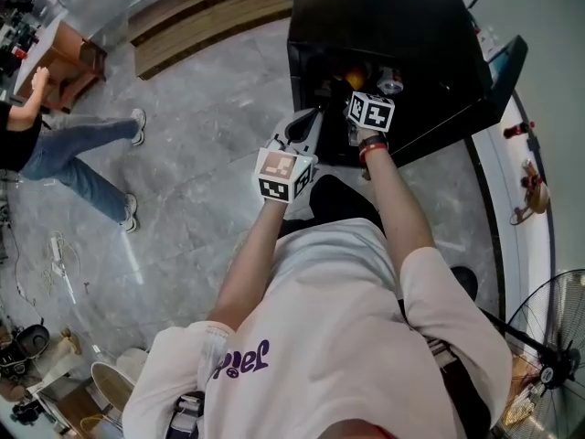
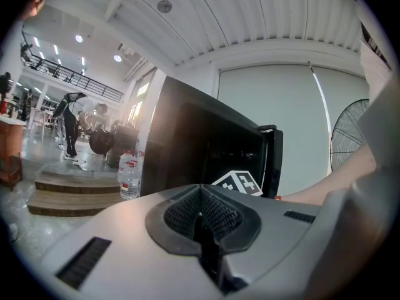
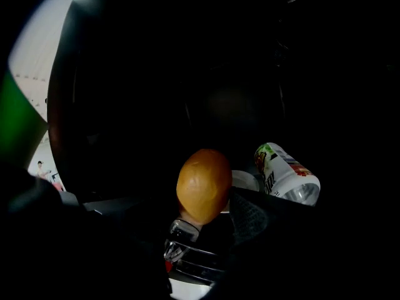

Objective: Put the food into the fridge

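Note:
An orange-brown rounded piece of food (image 3: 204, 186) sits between the jaws of my right gripper (image 3: 209, 217), which is shut on it. That gripper (image 1: 358, 90) reaches into the dark inside of the black fridge (image 1: 384, 26), whose door (image 1: 498, 80) stands open to the right. In the head view the food (image 1: 355, 80) shows just past the marker cube. Inside the fridge, a drink can (image 3: 286, 174) lies on its side to the right, a white round thing (image 3: 245, 180) is behind the food, and a clear bottle top (image 3: 181, 235) is below it. My left gripper (image 2: 200, 227) is shut and empty, outside the fridge (image 2: 206, 149) at its left front (image 1: 306, 128).
A water bottle (image 2: 128, 175) stands on wooden steps (image 1: 210, 16) left of the fridge. A person in jeans (image 1: 82, 154) is on the grey floor at the far left. A standing fan (image 1: 548, 355) is at the lower right. Clutter lies at the lower left.

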